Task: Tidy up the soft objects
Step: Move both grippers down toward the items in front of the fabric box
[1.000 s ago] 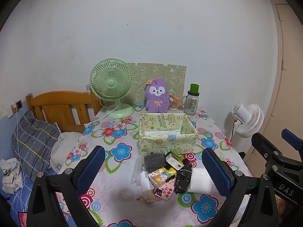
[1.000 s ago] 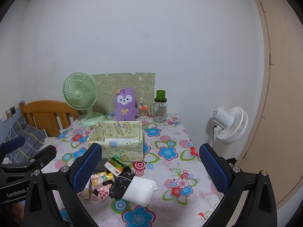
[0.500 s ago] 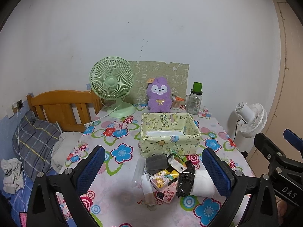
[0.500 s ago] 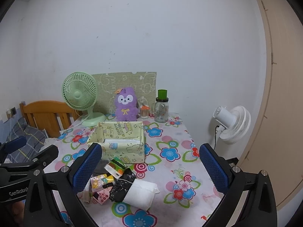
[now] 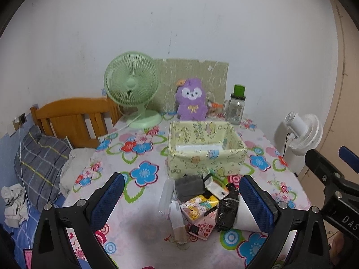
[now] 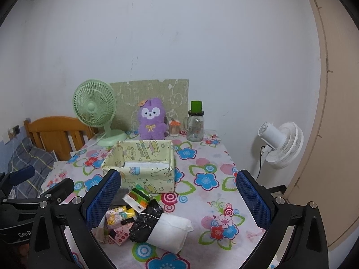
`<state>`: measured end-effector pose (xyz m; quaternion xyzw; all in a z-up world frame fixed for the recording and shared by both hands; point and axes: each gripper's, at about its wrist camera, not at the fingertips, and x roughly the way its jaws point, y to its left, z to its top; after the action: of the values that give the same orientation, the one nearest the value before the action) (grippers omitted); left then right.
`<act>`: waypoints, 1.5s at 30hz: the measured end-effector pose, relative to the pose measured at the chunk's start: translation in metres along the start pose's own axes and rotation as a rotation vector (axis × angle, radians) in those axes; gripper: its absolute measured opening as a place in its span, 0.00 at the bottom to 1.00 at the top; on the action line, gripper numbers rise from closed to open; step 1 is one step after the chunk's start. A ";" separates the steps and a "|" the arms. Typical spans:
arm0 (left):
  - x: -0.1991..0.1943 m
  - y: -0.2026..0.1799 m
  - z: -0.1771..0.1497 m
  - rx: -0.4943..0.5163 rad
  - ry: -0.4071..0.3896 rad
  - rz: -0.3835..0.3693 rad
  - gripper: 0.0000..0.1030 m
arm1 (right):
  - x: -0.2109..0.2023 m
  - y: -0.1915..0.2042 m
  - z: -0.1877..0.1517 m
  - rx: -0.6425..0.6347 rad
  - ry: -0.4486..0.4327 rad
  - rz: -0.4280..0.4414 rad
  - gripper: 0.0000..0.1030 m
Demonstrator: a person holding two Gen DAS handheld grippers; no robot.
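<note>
While both pairs of tongs hang above the near edge of the bench, spread wide and holding nothing: left tongs (image 5: 179, 199), right tongs (image 6: 179, 197).

Between and just beyond the blue pads, a heap of small soft things on the flowered cloth of the bench (image 6: 224, 157). Nearest the right tongs, a white folded cloth roll (image 6: 170, 231): probably light, squashy, likely to unfurl if pinched at the loose flap; better taken across its thick middle. Touching it on the left, a crumpled black plastic bag (image 6: 145, 222): featherweight, slippery, apt to slide from the pads unless bunched. Further left, a yellow cartoon-printed tissue pack (image 5: 199, 205), soft but with some body, easy across its short sides. Behind, a dark grey sponge-like block (image 5: 188, 185), springy, forgiving anywhere. Also a pink patterned packet (image 5: 202, 227), flat and hard to get under, and a green-and-white small carton (image 6: 138, 197), seemingly stiffer than the rest.

Just behind the heap, a pale yellow fabric storage box with cartoon print (image 5: 205, 148), open-topped, likely the destination; near wall possibly floppy, so lifting over rather than pushing against.

Farther back: a mint-green desk fan (image 5: 132, 89), a purple plush toy (image 5: 190, 103), a glass jar with green lid (image 5: 235, 107). Well clear of the path. Piled items overlapping, so one pull may drag neighbours.
</note>
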<state>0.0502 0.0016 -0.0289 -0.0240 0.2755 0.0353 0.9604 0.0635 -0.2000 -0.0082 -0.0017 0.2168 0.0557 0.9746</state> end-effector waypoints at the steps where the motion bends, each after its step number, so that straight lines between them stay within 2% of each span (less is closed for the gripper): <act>1: 0.006 0.000 -0.002 -0.001 0.014 0.004 1.00 | 0.004 0.000 -0.002 0.000 0.005 0.001 1.00; 8: 0.036 -0.002 -0.019 0.035 0.062 0.001 1.00 | 0.039 0.002 -0.021 0.020 0.076 0.043 1.00; 16: 0.077 0.002 -0.035 0.017 0.158 0.002 1.00 | 0.078 0.008 -0.041 0.027 0.158 0.051 1.00; 23: 0.107 0.008 -0.040 0.037 0.213 0.002 1.00 | 0.115 0.019 -0.052 0.052 0.240 0.069 1.00; 28: 0.134 0.020 -0.043 0.020 0.283 -0.014 1.00 | 0.134 0.029 -0.056 0.042 0.278 0.071 1.00; 33: 0.149 0.026 -0.045 0.016 0.310 -0.020 1.00 | 0.151 0.040 -0.056 0.026 0.308 0.078 1.00; 39: 0.162 0.032 -0.041 0.047 0.319 -0.016 1.00 | 0.168 0.054 -0.055 0.012 0.338 0.125 1.00; 45: 0.179 0.039 -0.043 0.051 0.357 -0.001 1.00 | 0.186 0.071 -0.057 -0.026 0.379 0.136 0.88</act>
<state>0.1761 0.0478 -0.1611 -0.0059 0.4425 0.0230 0.8965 0.1992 -0.1111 -0.1367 -0.0099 0.3954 0.1230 0.9102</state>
